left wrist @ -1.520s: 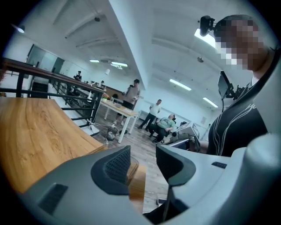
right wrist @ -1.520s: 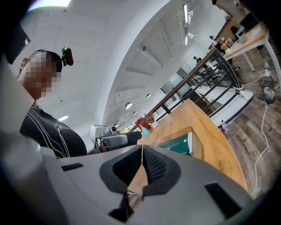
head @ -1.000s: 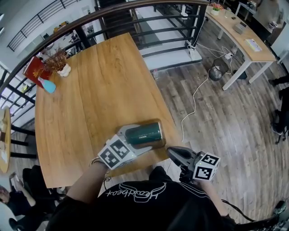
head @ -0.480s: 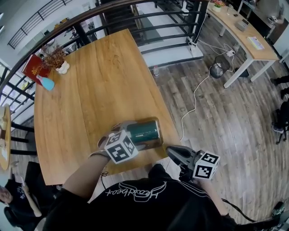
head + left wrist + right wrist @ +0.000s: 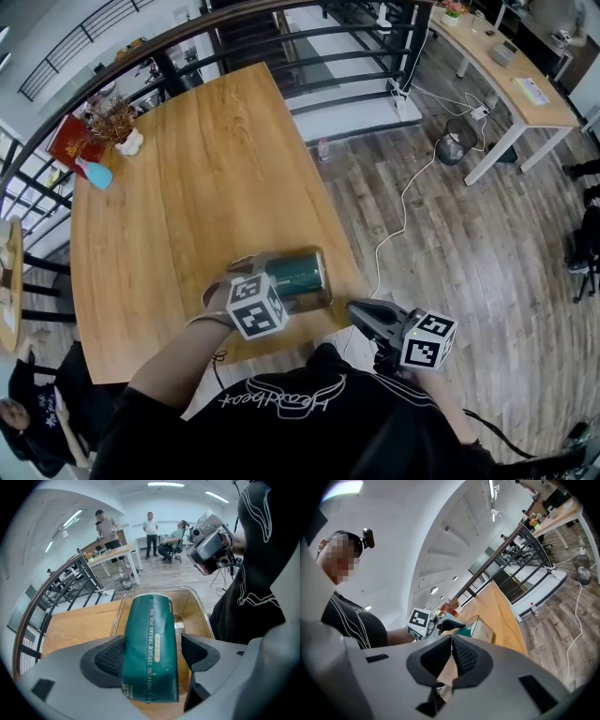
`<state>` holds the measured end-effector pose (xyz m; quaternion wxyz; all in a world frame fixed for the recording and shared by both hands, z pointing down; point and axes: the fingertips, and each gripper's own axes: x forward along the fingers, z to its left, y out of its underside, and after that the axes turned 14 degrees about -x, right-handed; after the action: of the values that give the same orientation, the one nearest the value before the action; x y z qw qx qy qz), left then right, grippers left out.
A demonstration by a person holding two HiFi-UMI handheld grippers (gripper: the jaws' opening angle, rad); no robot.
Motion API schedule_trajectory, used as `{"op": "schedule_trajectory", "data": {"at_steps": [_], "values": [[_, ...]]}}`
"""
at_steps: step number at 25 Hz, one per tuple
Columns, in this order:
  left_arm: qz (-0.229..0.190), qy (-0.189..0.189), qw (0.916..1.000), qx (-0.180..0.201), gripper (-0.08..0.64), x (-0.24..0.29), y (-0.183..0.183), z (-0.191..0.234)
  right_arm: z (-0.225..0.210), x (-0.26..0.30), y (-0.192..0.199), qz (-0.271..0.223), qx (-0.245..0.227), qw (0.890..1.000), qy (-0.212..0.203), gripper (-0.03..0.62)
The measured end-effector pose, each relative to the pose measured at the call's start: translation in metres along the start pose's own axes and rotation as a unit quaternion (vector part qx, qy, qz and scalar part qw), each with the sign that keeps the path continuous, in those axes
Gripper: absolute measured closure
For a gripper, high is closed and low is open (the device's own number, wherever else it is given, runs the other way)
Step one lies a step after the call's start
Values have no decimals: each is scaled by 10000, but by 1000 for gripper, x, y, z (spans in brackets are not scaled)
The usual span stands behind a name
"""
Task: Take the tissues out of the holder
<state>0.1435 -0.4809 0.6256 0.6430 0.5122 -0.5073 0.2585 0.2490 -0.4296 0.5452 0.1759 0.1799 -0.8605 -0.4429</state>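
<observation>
Left gripper view | left hand-held gripper point(image 5: 152, 644) just opened wide — tissue pack point(image 5: 149, 620) between jaws, unpinched

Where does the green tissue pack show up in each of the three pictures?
Head view: the green tissue pack lies in the clear holder, by the near edge of the wooden table.
Left gripper view: centre foreground, large.
Right gripper view: small, mid-frame, partly hidden.
Shared landmark: the wooden table.
</observation>
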Motion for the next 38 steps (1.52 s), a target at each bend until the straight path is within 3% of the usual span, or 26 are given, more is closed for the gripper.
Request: {"op": "schedule_trajectory", "data": {"at_steps": [15, 23, 30, 38], "values": [[-492, -250, 9976, -406, 245, -2, -3, 3, -17, 3, -20, 141, -256, 9994, -173, 575], [-664, -193, 9959, -586, 255, -6, 2, 0, -22, 18, -27, 248, -316, 9989, -231, 575], [-1031, -85, 9910, -855, 255, -25, 1, -10, -4, 19, -35, 257, -504, 9981, -258, 575], [-1490, -326, 9829, -1032, 256, -60, -8, -17, 14, 3, -41, 27, -617, 9981, -86, 575]]}}
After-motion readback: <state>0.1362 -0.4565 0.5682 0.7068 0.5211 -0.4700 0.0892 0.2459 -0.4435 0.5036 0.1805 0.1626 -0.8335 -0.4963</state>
